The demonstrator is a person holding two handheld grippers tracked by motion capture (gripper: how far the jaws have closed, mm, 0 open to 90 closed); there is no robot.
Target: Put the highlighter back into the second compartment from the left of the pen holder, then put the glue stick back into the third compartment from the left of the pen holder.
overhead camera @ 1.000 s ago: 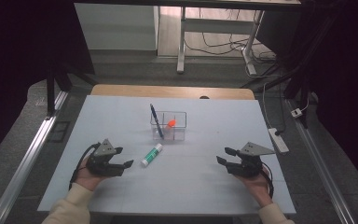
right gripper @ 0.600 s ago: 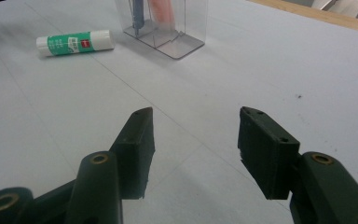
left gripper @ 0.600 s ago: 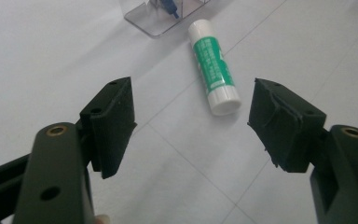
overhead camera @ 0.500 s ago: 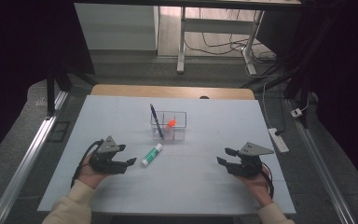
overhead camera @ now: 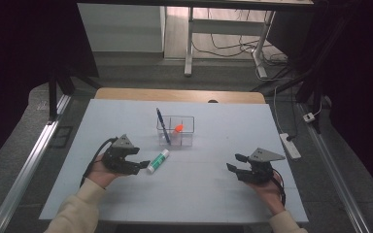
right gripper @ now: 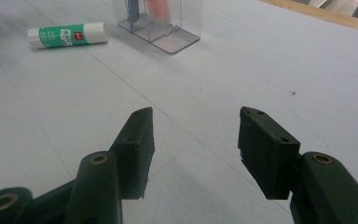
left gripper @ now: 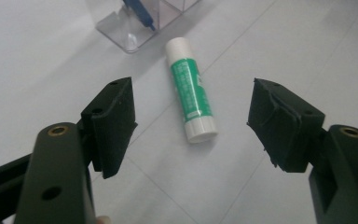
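The left claw is wide open and holds nothing. Just past its tips lies the glue stick, flat on the white table. It is a long green and white tube. In the high view its long side runs from the claw up toward the clear box. That box stands just past the glue stick, with a blue pen and something orange in it. The right claw is well apart, half open and empty.
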